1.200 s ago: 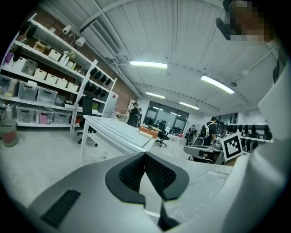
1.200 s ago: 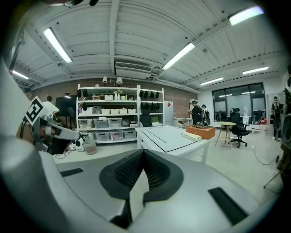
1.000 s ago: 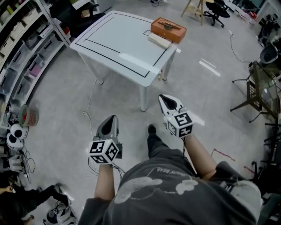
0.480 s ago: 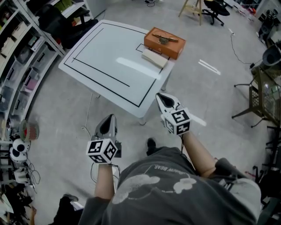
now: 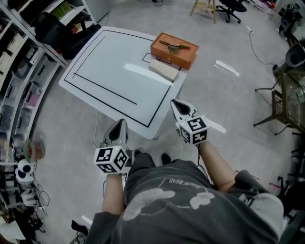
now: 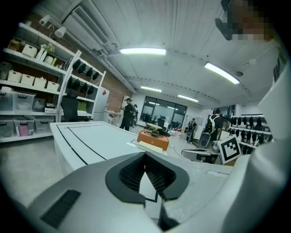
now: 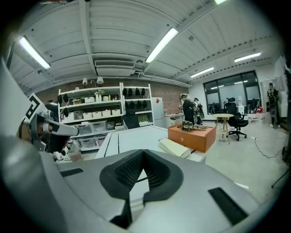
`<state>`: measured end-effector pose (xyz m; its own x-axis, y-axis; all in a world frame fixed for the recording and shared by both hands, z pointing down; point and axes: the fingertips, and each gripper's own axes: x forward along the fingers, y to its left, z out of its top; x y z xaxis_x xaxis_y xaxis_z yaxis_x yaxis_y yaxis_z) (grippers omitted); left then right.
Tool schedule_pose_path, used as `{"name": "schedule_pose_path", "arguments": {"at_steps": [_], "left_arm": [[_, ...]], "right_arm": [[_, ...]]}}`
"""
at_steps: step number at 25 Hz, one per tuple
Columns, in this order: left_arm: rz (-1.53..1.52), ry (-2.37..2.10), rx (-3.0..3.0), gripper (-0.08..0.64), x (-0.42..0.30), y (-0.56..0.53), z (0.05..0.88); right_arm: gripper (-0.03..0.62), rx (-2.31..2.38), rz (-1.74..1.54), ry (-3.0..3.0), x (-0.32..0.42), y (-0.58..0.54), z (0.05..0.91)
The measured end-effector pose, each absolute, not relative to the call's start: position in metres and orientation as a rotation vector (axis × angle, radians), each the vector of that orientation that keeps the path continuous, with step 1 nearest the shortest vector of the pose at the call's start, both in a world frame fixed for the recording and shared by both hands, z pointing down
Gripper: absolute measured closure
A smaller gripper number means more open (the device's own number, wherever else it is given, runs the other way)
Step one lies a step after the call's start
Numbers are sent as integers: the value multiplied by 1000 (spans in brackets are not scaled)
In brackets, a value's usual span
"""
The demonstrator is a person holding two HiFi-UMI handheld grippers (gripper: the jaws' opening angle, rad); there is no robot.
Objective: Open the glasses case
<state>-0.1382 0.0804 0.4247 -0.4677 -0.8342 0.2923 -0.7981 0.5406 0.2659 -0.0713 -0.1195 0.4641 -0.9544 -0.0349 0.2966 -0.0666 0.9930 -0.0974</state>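
Observation:
A flat cream glasses case (image 5: 163, 70) lies near the far right corner of the white table (image 5: 109, 62), just in front of an orange box (image 5: 174, 49) with a pair of glasses on its lid. Both grippers hover at the table's near edge, well short of the case. My left gripper (image 5: 120, 123) is shut and empty, off the near corner. My right gripper (image 5: 176, 103) is shut and empty, by the table's right side. The left gripper view shows the case (image 6: 153, 145) and box (image 6: 153, 137) beyond the closed jaws (image 6: 145, 155). In the right gripper view the case (image 7: 175, 148) lies past the closed jaws (image 7: 143, 152).
Storage shelves (image 5: 21, 71) line the left, with a black bag (image 5: 64, 28) beside the table's far left. A metal cart (image 5: 288, 97) stands at the right, a wooden stool (image 5: 205, 7) and office chair (image 5: 233, 9) beyond the table. People (image 6: 128, 113) stand in the background.
The person has walked up to the table. Both grippers, shut throughout, have come forward from the open floor to the table's near edge.

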Motion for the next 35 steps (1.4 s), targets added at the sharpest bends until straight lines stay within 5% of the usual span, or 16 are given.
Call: {"name": "schedule_pose_path", "arguments": {"at_steps": [35], "left_arm": [[429, -1692, 1988, 557, -319, -159, 509]], "right_arm": [[591, 942, 181, -2523, -153, -221, 484]]}}
